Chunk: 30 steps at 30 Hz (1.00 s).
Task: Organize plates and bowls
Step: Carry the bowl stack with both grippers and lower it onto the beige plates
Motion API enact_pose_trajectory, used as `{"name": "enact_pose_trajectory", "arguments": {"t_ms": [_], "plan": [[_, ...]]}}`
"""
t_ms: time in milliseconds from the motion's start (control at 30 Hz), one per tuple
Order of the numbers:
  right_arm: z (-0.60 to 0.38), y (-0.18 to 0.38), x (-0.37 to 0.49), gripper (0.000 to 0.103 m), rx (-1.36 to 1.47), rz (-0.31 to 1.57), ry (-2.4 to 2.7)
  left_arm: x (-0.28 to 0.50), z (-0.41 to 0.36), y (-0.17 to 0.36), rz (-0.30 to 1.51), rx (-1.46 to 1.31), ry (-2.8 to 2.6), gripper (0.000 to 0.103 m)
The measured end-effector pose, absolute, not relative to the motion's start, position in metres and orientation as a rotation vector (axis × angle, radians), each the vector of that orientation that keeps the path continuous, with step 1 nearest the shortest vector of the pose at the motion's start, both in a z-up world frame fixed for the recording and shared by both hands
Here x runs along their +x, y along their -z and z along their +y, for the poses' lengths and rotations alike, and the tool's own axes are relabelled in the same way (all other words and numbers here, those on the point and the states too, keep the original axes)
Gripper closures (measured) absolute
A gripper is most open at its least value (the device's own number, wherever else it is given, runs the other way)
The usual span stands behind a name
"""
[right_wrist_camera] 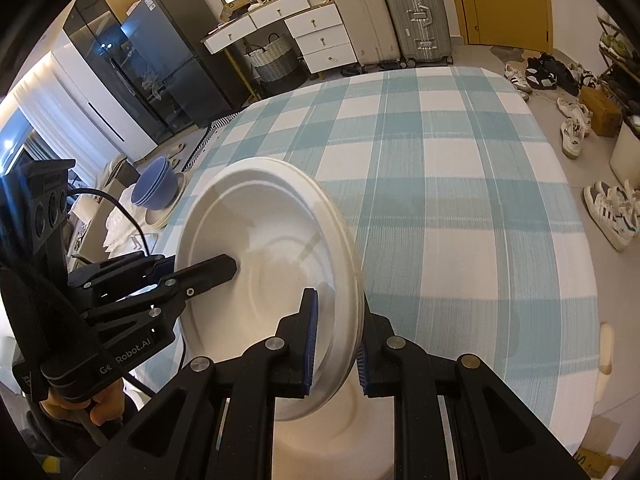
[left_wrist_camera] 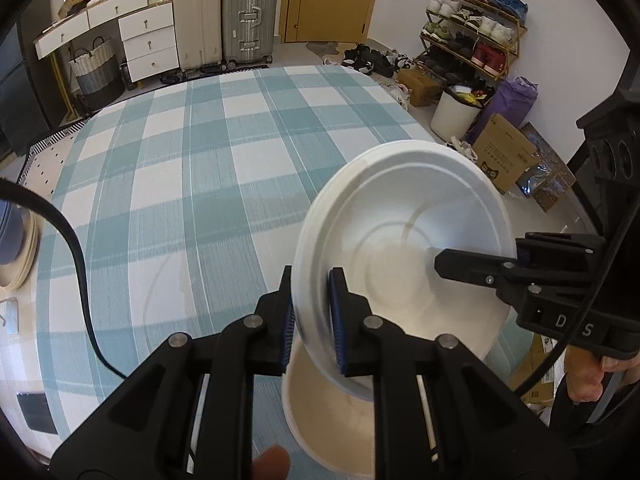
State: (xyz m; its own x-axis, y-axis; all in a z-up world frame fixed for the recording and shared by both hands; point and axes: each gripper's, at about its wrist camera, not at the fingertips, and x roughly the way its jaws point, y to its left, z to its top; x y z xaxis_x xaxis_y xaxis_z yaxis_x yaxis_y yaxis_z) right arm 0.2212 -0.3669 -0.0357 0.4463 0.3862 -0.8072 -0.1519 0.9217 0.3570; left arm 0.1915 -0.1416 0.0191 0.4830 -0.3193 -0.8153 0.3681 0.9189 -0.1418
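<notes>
A white plate [left_wrist_camera: 404, 240] is held tilted above the checked tablecloth [left_wrist_camera: 200, 160]. My left gripper [left_wrist_camera: 312, 316] is shut on the plate's left rim. My right gripper [right_wrist_camera: 336, 344] is shut on its right rim, and the plate [right_wrist_camera: 272, 248] fills the middle of the right wrist view. Each gripper shows in the other's view: the right one [left_wrist_camera: 472, 270], the left one [right_wrist_camera: 208, 272]. A cream plate [left_wrist_camera: 332, 408] lies on the table right below. Stacked blue bowls [right_wrist_camera: 154, 184] sit on cream plates [right_wrist_camera: 168, 212] at the table's left edge.
The tablecloth [right_wrist_camera: 460, 200] covers the whole table. On the floor beyond are suitcases [left_wrist_camera: 224, 12], a white drawer unit [left_wrist_camera: 148, 40], a shoe rack [left_wrist_camera: 472, 32], cardboard boxes [left_wrist_camera: 504, 156] and loose shoes [right_wrist_camera: 612, 212]. A dark fridge [right_wrist_camera: 132, 60] stands to the left.
</notes>
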Motion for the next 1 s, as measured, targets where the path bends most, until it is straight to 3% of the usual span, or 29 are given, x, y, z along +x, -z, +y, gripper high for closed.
{"name": "enact_pose_trajectory", "arguments": {"t_ms": [1000], "plan": [[-0.361,0.092,0.157,0.085,0.277,1.16,-0.323,0.124,-0.141,0.04,1.072,0.075,0.422,0.09]]}}
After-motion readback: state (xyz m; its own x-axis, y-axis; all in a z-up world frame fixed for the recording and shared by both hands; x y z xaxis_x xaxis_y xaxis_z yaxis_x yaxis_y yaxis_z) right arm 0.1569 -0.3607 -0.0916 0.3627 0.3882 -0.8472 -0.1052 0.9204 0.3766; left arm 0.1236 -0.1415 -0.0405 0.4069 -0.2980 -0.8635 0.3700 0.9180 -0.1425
